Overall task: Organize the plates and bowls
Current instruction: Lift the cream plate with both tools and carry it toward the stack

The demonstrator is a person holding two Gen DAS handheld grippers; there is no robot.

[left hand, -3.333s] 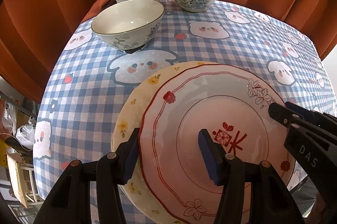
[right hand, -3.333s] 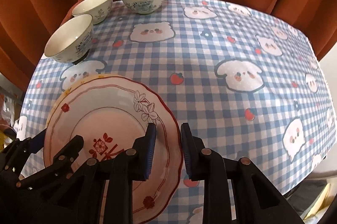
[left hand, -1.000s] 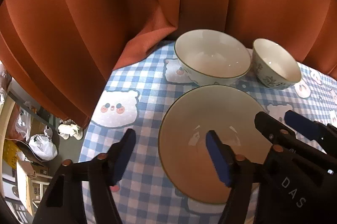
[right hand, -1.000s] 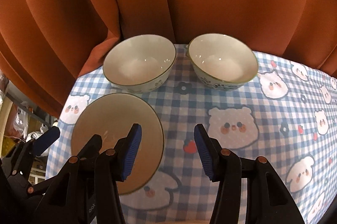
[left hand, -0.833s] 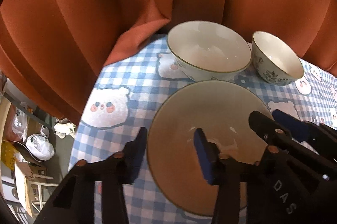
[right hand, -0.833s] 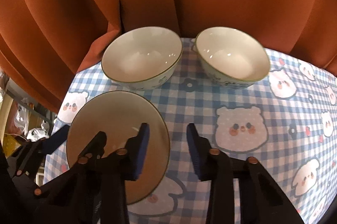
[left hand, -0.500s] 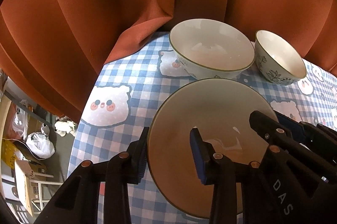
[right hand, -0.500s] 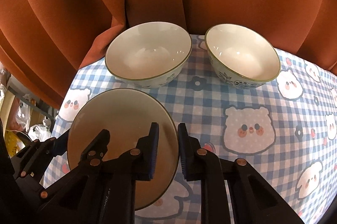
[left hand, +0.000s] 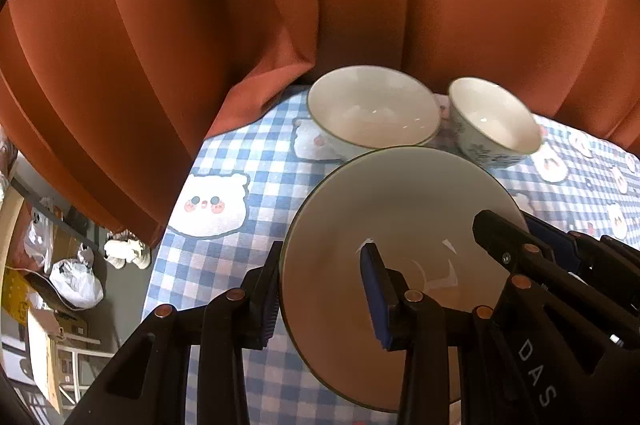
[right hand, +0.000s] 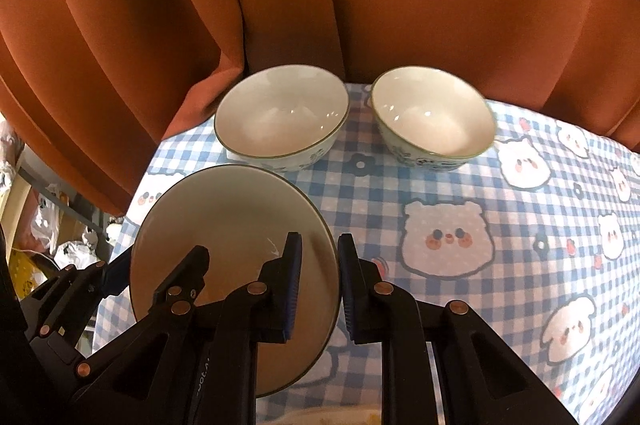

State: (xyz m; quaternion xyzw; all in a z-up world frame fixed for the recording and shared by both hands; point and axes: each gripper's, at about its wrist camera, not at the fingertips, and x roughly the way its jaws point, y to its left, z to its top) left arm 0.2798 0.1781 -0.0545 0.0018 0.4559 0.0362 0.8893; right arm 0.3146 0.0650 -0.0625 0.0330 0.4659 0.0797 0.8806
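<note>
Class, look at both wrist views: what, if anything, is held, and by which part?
The near bowl, by its rim: left tongs clamp its left edge, right tongs its right edge.

left gripper [left hand: 322,295]: your black frame, blue pads, copper rivets | right gripper [right hand: 318,289]: same black build, blue pads; white "DAS" lettering showed lower right of left view

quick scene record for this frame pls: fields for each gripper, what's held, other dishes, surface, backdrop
left gripper: shut on the near bowl's left rim
right gripper: shut on the same bowl's right rim
near bowl: held by both grippers, empty, green-edged
left far bowl: on the table, upright, empty
right far bowl: on the table beside it, apart, empty
tablecloth: blue check with bear faces
curtain: orange, behind the table
</note>
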